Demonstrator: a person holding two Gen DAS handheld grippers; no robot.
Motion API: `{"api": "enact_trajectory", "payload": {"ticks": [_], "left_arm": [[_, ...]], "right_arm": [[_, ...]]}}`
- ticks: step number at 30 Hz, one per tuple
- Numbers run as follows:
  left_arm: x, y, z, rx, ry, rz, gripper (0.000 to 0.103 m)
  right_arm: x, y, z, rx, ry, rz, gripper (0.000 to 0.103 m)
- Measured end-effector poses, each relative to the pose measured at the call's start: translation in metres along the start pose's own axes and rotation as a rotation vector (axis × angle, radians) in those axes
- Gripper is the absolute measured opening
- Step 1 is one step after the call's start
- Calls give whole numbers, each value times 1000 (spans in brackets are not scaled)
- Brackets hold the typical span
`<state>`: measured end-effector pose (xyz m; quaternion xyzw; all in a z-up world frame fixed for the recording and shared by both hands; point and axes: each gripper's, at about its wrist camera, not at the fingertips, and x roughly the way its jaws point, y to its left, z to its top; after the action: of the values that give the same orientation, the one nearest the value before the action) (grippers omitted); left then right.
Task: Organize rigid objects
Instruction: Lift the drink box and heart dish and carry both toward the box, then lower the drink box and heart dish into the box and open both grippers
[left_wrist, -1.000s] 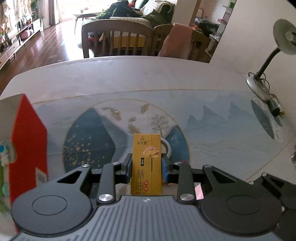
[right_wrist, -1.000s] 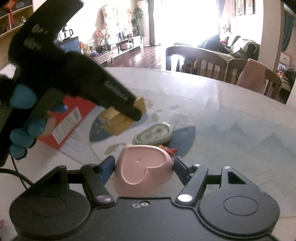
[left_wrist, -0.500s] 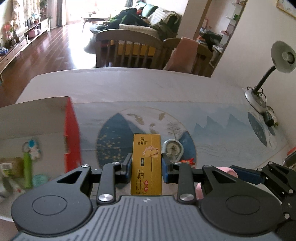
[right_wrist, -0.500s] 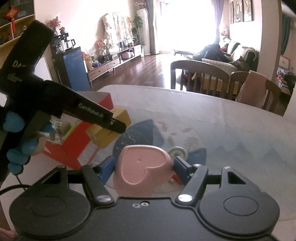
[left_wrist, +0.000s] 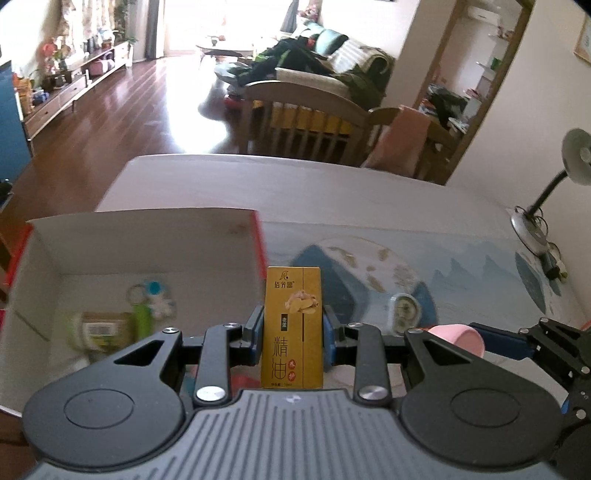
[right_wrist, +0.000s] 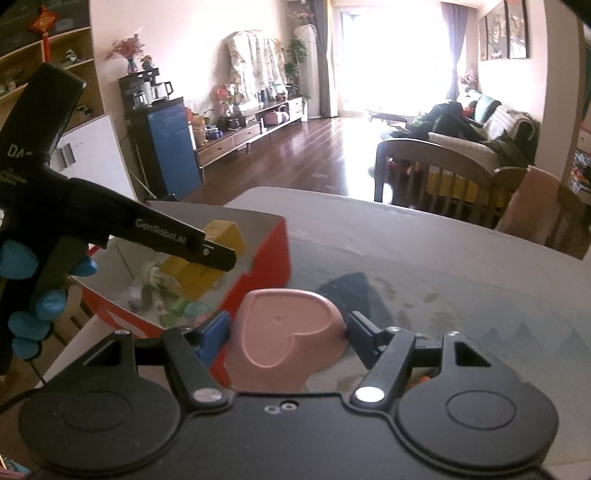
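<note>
Left gripper (left_wrist: 293, 334) clamped on the yellow carton (left_wrist: 293, 328), held upright, pads pressing both narrow sides. Right gripper (right_wrist: 286, 332) clamped on the pink heart-shaped dish (right_wrist: 286, 338), held with its underside toward the camera.

Left wrist view only: the inside floor of the red box (left_wrist: 147, 240), white-lined, with blurred small items in it, among them a green tube (left_wrist: 141, 319), a labelled pack (left_wrist: 103, 326) and a ring-shaped trinket (left_wrist: 138, 293); the carton lines up with the box's right wall. On the patterned mat (left_wrist: 461, 266) to the right lies a small white clock-like object (left_wrist: 404, 308). A desk lamp (left_wrist: 546, 206) stands at the table's far right edge. The pink dish shows only as a rim at lower right.

Right wrist view only: a person's blue-gloved hand (right_wrist: 33, 291) gripping the left tool's handle, and the carton seen from the side, hanging above the open box's interior. The dish is just beside the box's red outer wall, over the mat.
</note>
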<state>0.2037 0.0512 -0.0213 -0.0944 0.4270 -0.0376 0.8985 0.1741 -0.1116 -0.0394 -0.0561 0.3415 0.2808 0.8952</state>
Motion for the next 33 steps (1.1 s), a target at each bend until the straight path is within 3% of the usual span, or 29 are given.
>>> {"api": "enact_trajectory", "payload": {"ticks": [18, 33], "left_arm": [[-11, 111, 8, -31, 5, 100, 30], [38, 165, 28, 13, 76, 167, 30]], "right_arm": [[62, 65, 30, -70, 32, 6, 69], [139, 92, 33, -120, 126, -22, 69]]}}
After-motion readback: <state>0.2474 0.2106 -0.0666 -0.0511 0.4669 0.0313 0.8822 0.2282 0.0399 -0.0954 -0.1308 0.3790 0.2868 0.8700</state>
